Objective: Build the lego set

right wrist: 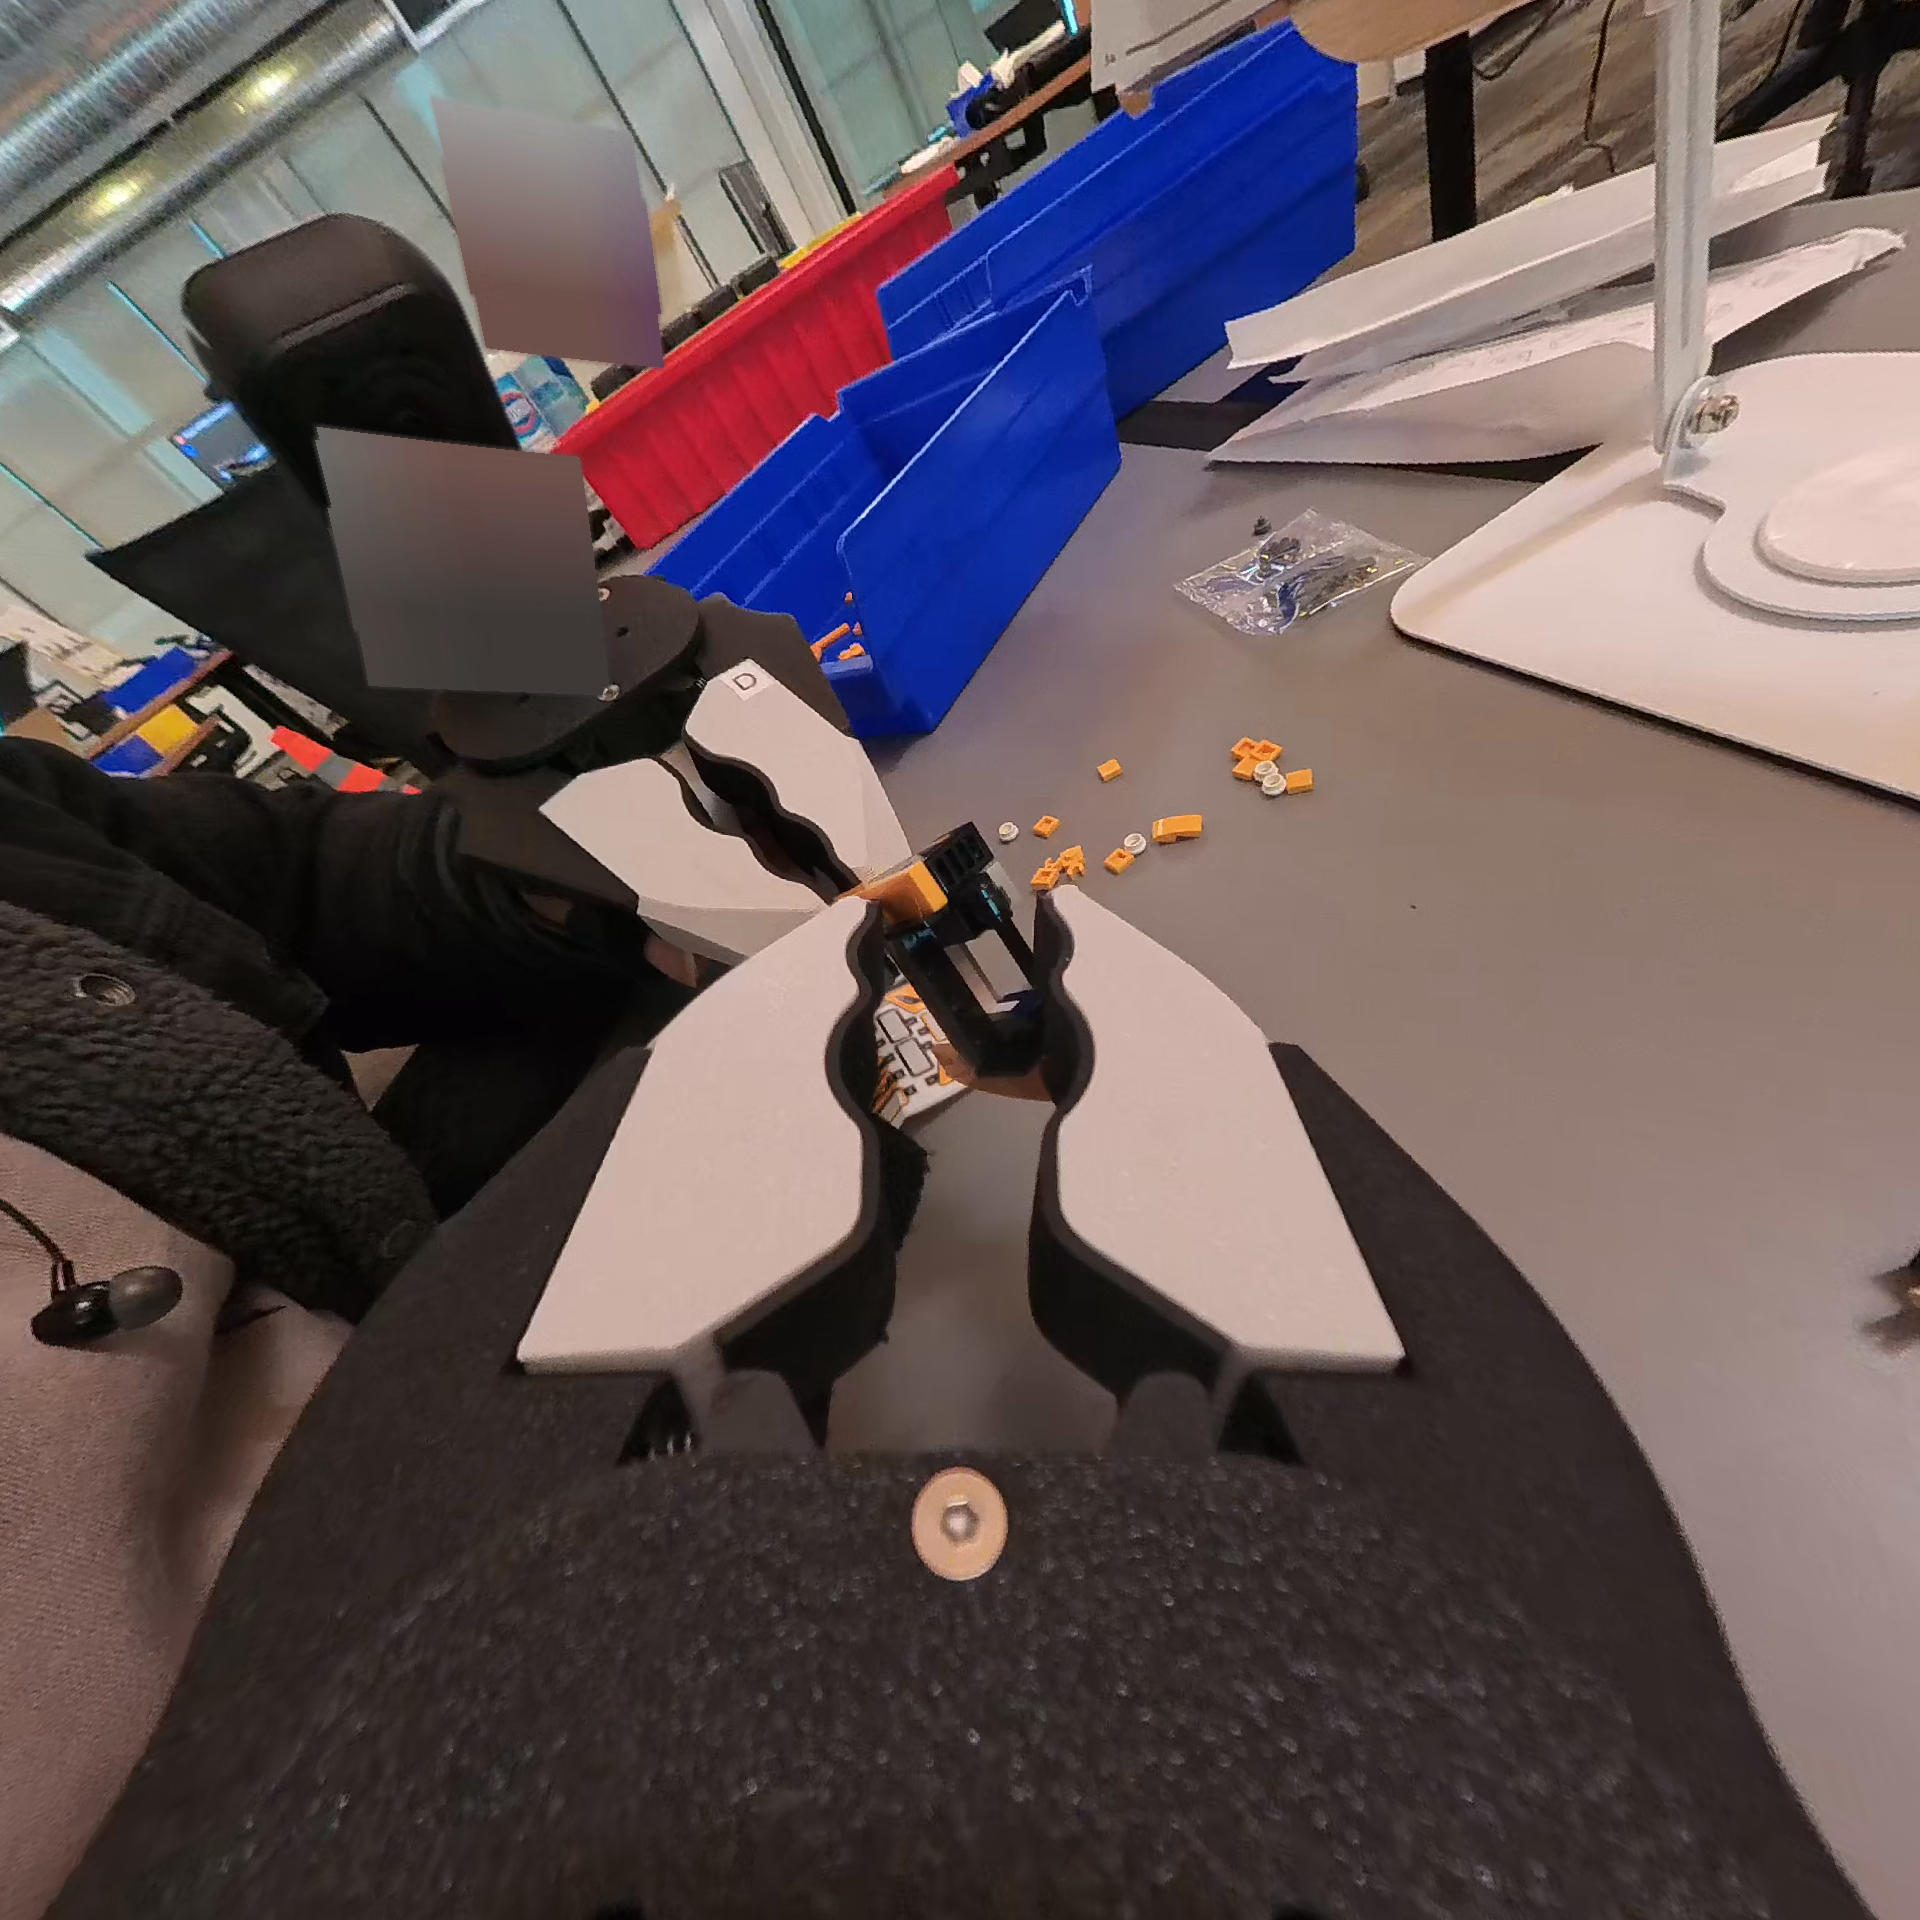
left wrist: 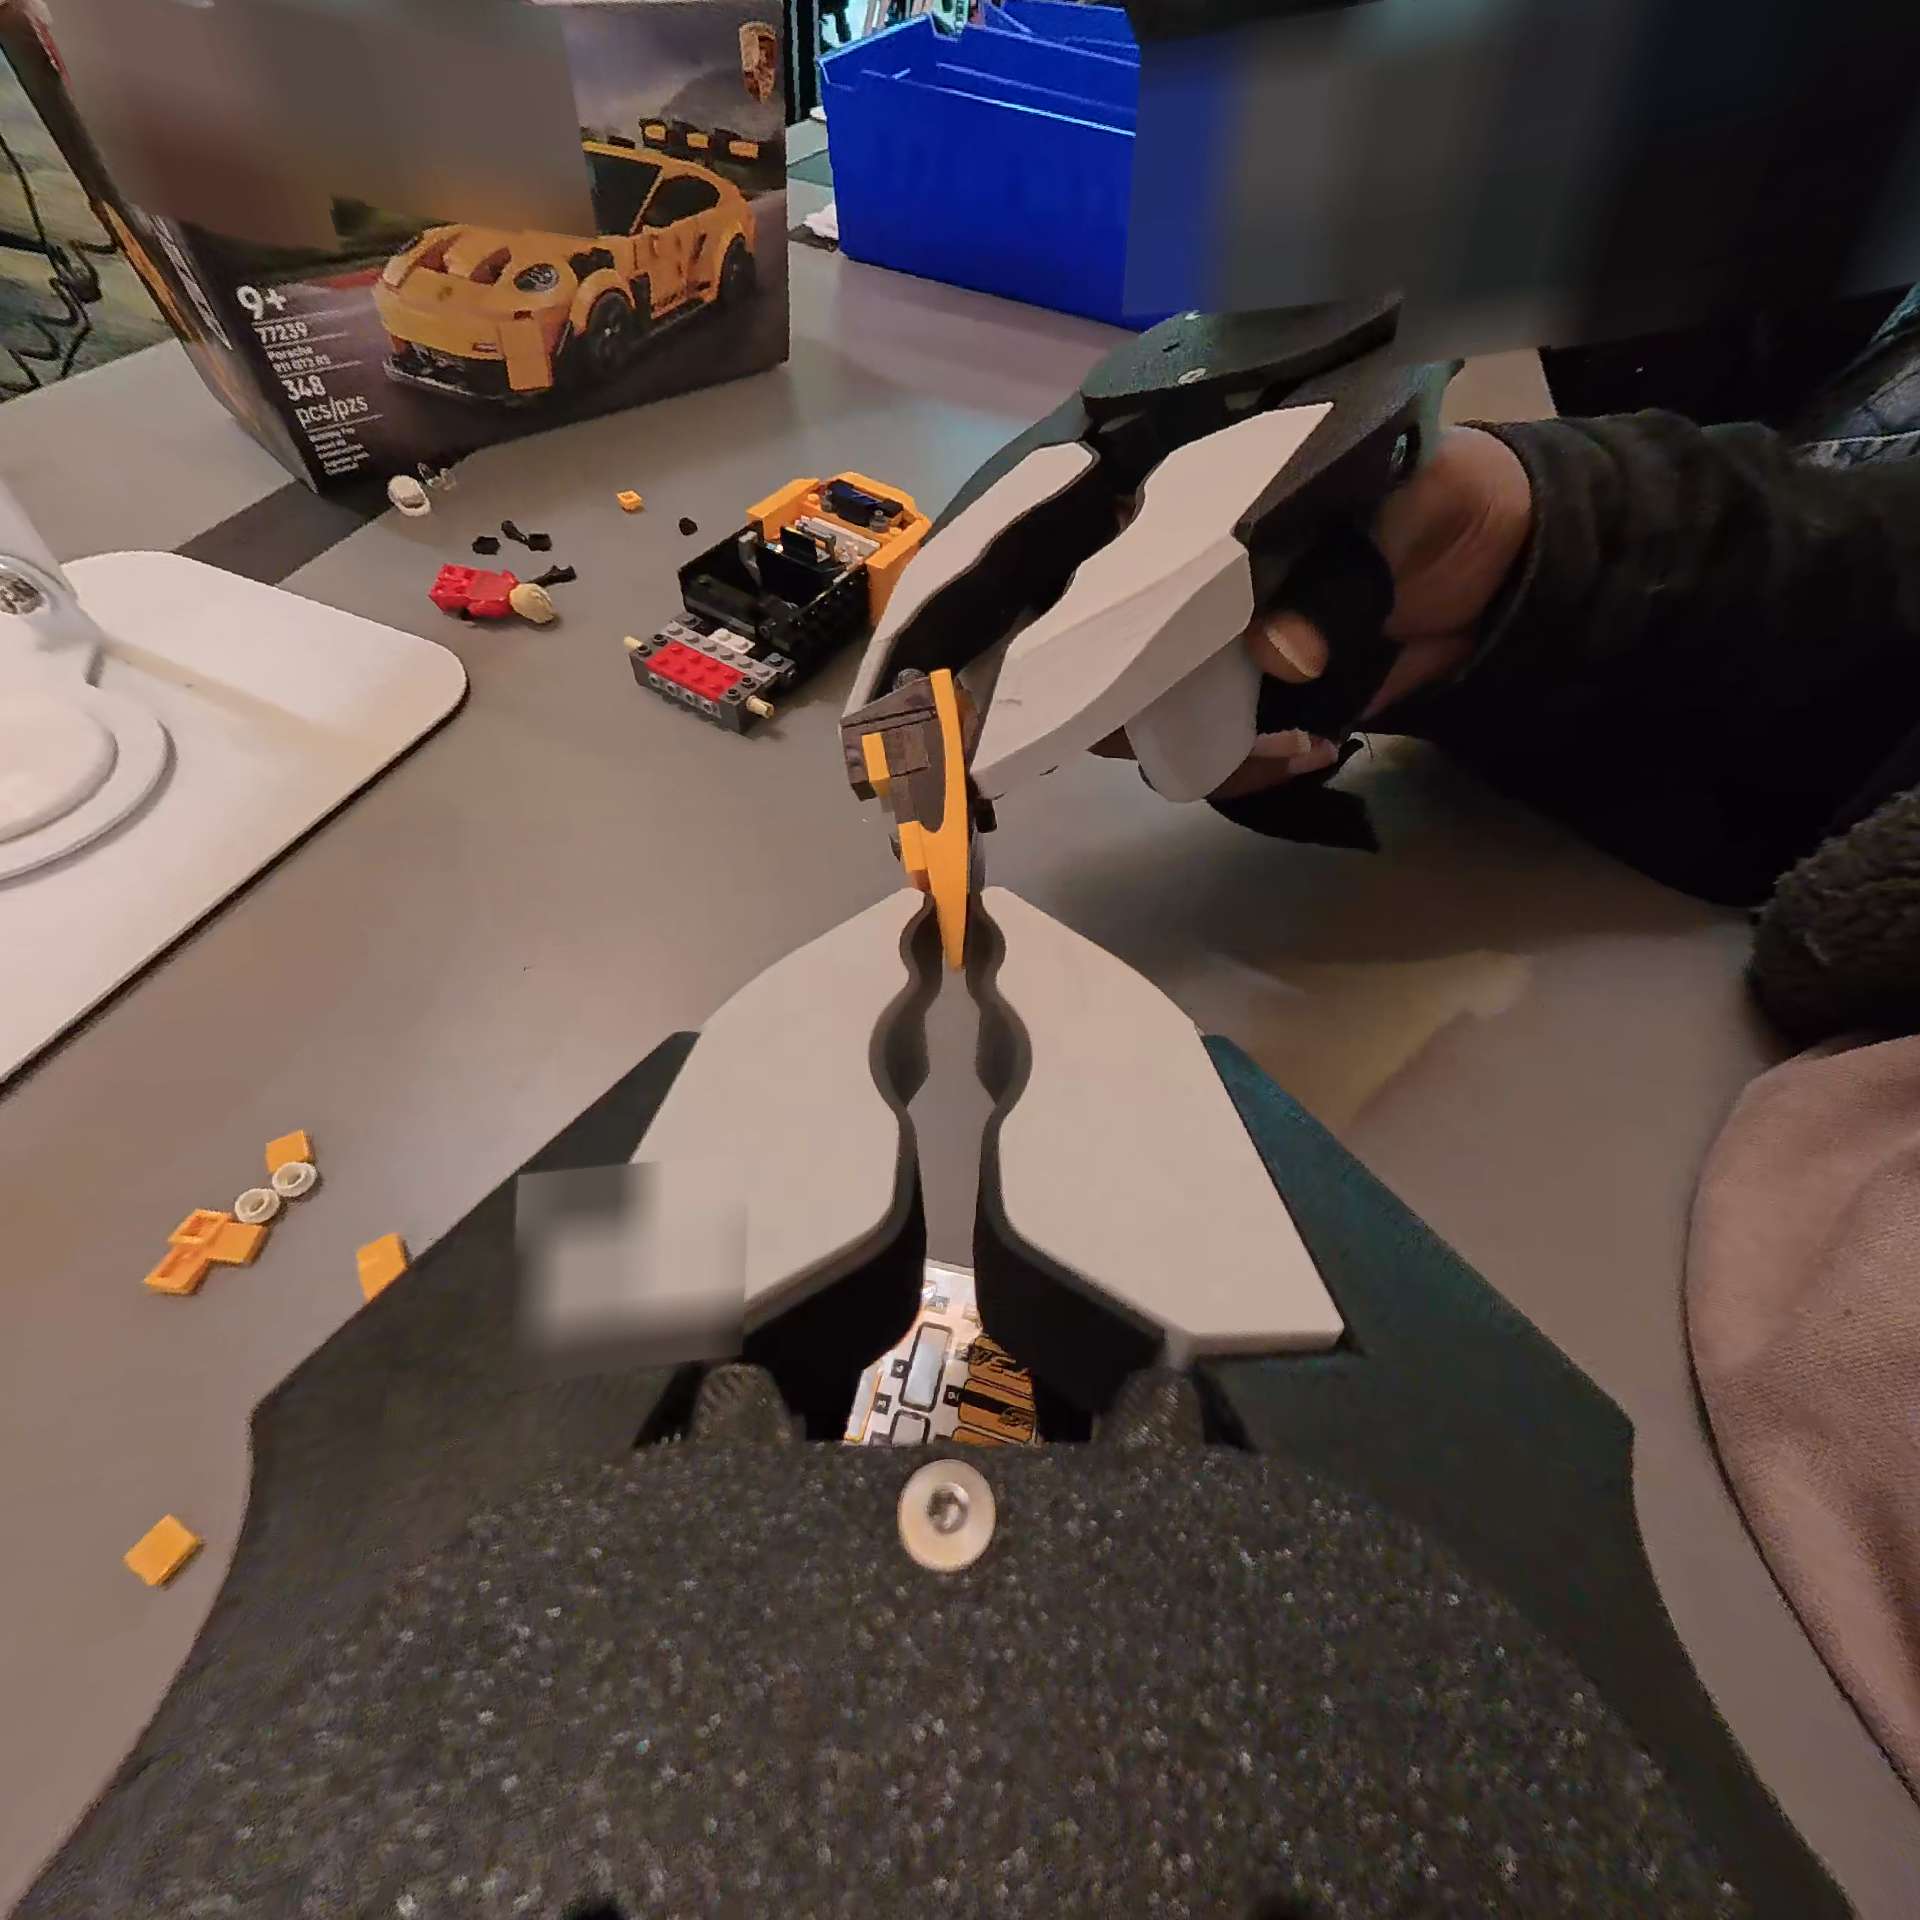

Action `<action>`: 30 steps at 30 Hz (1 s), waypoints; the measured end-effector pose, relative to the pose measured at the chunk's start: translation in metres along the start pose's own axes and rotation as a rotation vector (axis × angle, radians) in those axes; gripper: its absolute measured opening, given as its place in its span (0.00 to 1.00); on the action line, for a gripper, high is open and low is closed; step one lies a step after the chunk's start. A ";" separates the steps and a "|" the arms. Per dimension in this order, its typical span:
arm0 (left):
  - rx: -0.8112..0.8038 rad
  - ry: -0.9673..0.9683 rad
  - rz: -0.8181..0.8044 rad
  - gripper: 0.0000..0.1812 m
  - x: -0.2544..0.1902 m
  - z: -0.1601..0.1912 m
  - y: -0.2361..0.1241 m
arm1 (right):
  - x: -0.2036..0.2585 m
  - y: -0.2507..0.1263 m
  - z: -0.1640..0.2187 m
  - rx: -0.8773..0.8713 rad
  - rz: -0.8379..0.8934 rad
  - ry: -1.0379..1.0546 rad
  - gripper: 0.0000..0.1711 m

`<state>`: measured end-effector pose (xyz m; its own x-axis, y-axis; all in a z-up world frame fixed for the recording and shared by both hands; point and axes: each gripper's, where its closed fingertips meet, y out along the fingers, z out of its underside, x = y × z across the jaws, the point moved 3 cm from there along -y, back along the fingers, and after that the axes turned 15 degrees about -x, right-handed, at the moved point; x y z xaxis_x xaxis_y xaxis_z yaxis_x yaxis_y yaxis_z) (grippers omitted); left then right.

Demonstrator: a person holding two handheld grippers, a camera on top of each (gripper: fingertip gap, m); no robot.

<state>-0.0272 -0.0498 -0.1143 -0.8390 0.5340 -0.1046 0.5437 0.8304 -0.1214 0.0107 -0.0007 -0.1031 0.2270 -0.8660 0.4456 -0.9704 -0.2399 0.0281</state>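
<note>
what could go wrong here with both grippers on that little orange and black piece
The left gripper pinches only the thin tip of the orange plate, so it may slip out or snap off the black sub-assembly that the right gripper clamps. A dropped piece could land among the loose orange bits.

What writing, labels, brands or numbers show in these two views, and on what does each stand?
I won't transcribe writing; here is where it stands.
Set box: white print and a crest, legible.
Sticker sheet under the left tool: markings, partly hidden.
White label on the left tool's finger: short, legible.
Paper sheets: too small.
</note>
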 end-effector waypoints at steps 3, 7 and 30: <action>0.008 -0.018 0.008 0.02 -0.001 0.002 0.000 | 0.000 -0.001 0.002 0.033 0.002 -0.025 0.16; 0.020 -0.043 0.026 0.02 -0.002 0.004 0.001 | 0.003 -0.002 0.003 0.079 -0.001 -0.120 0.15; 0.048 -0.527 0.101 0.02 0.005 0.017 0.001 | -0.006 -0.003 0.002 0.137 0.126 -0.212 0.18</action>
<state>-0.0309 -0.0492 -0.1312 -0.6645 0.4483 -0.5979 0.6316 0.7646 -0.1287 0.0126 0.0040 -0.1075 0.1318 -0.9618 0.2399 -0.9751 -0.1693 -0.1431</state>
